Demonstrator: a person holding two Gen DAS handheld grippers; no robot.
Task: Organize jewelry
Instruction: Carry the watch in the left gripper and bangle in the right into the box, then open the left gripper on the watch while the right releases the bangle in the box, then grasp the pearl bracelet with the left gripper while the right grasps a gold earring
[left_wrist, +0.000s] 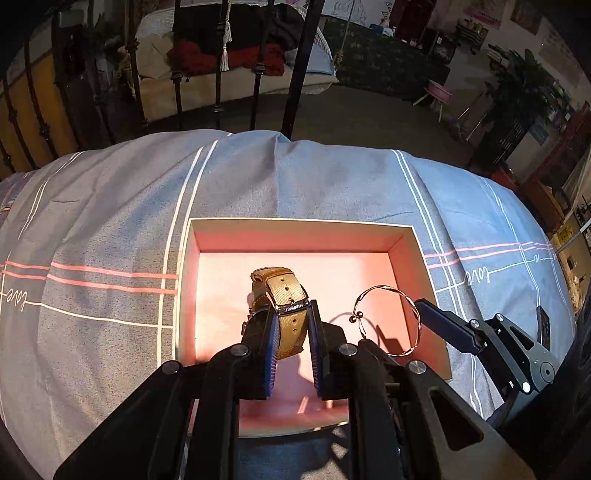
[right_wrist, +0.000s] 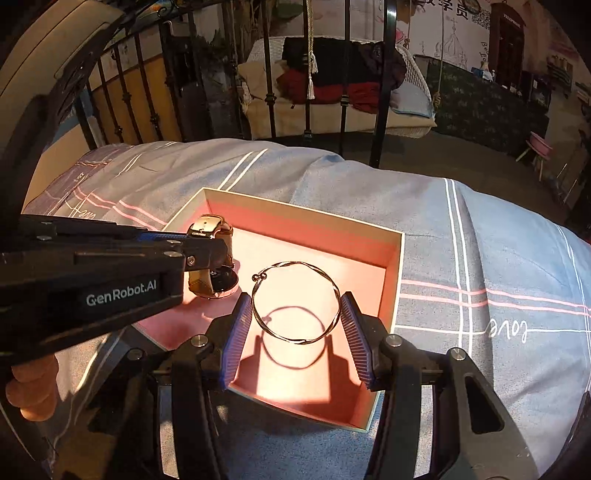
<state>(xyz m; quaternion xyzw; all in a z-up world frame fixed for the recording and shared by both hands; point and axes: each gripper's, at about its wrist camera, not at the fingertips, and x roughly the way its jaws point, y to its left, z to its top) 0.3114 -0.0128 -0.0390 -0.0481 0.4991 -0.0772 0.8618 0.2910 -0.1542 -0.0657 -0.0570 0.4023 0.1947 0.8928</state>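
An open box with a pink inside (left_wrist: 295, 240) (right_wrist: 391, 254) lies on the bed. My left gripper (left_wrist: 292, 321) is shut on a watch with a tan strap (left_wrist: 284, 299), holding it over the box's middle; the watch also shows in the right wrist view (right_wrist: 210, 258). My right gripper (right_wrist: 295, 317) is shut on a thin twisted silver bangle (right_wrist: 295, 302), its blue pads touching the ring's two sides above the box floor. The bangle also shows at the box's right side in the left wrist view (left_wrist: 388, 321), with the right gripper beside it (left_wrist: 443, 325).
The box rests on a grey-blue bedspread (left_wrist: 110, 206) (right_wrist: 480, 240) with white and pink stripes. A black metal bed rail (left_wrist: 295, 74) (right_wrist: 384, 92) stands behind it. Beyond are a couch with clothes (left_wrist: 236, 48) and a pink stool (left_wrist: 439, 92).
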